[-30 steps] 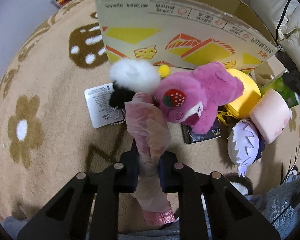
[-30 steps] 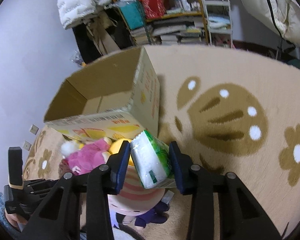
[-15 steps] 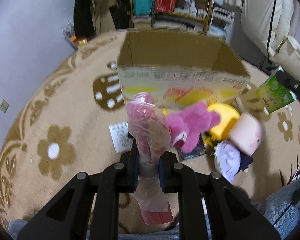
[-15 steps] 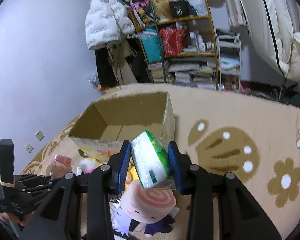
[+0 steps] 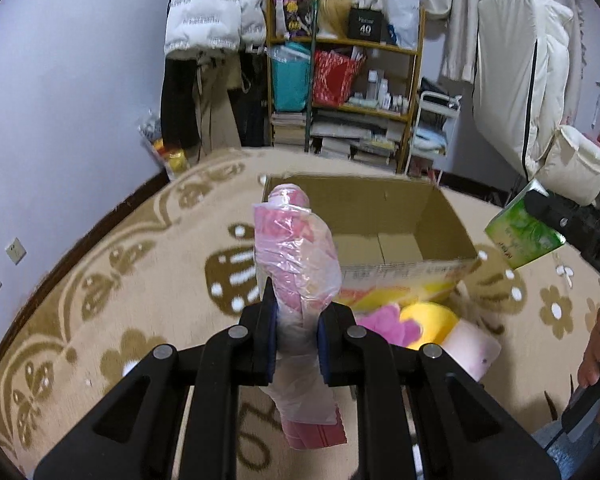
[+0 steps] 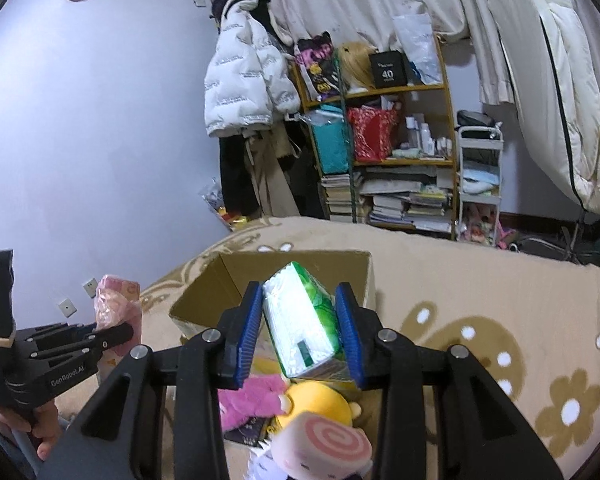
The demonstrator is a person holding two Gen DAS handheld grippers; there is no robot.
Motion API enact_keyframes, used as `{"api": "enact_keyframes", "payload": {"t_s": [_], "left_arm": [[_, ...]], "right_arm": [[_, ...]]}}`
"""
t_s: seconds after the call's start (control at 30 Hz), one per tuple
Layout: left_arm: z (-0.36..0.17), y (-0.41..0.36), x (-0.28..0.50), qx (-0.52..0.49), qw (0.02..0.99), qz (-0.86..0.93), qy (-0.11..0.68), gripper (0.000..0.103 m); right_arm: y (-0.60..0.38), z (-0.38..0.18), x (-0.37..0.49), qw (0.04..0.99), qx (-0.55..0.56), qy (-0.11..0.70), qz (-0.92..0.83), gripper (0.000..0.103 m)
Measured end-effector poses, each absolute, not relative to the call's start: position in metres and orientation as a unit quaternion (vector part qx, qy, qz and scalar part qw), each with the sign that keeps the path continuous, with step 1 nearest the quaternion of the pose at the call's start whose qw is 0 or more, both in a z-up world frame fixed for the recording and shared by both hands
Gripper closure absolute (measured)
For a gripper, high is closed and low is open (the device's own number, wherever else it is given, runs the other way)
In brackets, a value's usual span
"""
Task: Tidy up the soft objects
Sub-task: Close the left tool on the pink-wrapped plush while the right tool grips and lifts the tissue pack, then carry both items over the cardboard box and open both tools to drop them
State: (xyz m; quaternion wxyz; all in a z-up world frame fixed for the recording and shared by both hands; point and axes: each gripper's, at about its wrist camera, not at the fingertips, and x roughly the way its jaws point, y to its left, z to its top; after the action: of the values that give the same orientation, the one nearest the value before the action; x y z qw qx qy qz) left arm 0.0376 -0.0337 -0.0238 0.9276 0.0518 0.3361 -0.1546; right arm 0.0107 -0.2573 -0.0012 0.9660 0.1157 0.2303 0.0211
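Note:
My left gripper (image 5: 297, 322) is shut on a pink soft bundle wrapped in clear plastic (image 5: 296, 256), held upright above the rug in front of the open cardboard box (image 5: 384, 208). My right gripper (image 6: 300, 328) is shut on a green and white tissue pack (image 6: 304, 320), held above the box's near edge (image 6: 204, 288). The tissue pack also shows in the left wrist view (image 5: 520, 232). The pink bundle and left gripper show at the left of the right wrist view (image 6: 116, 300).
Below on the patterned rug (image 5: 120, 280) lie a pink plush (image 6: 252, 400), a yellow plush (image 6: 320, 404) and a pink swirl roll plush (image 6: 324, 444). A cluttered shelf (image 5: 344, 92), hanging clothes and a white jacket (image 5: 208, 12) stand behind the box.
Both grippers have risen and tilted up with their loads. The box interior and the back of the room have come into view; the plush pile has dropped low in both views.

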Motion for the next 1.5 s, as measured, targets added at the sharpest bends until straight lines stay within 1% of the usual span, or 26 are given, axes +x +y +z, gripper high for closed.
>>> {"api": "enact_keyframes", "payload": {"t_s": [0.33, 0.7, 1.03, 1.27, 1.5], "left_arm": [[-0.011, -0.044, 0.060, 0.074, 0.937, -0.157, 0.304, 0.088], [-0.002, -0.055, 0.098, 0.082, 0.944, -0.156, 0.278, 0.088], [-0.004, -0.068, 0.117, 0.071, 0.942, -0.173, 0.280, 0.088], [-0.018, -0.076, 0.128, 0.059, 0.932, -0.189, 0.305, 0.088], [-0.029, -0.080, 0.132, 0.058, 0.926, -0.193, 0.320, 0.088]], "right_arm": [[-0.251, -0.001, 0.044, 0.971, 0.109, 0.210, 0.041, 0.064], [-0.247, -0.009, 0.084, 0.971, 0.100, 0.208, 0.067, 0.065], [-0.248, -0.023, 0.103, 0.965, 0.105, 0.225, 0.080, 0.065], [-0.256, -0.038, 0.112, 0.954, 0.123, 0.261, 0.082, 0.065], [-0.257, -0.047, 0.115, 0.949, 0.125, 0.273, 0.093, 0.065]]}}
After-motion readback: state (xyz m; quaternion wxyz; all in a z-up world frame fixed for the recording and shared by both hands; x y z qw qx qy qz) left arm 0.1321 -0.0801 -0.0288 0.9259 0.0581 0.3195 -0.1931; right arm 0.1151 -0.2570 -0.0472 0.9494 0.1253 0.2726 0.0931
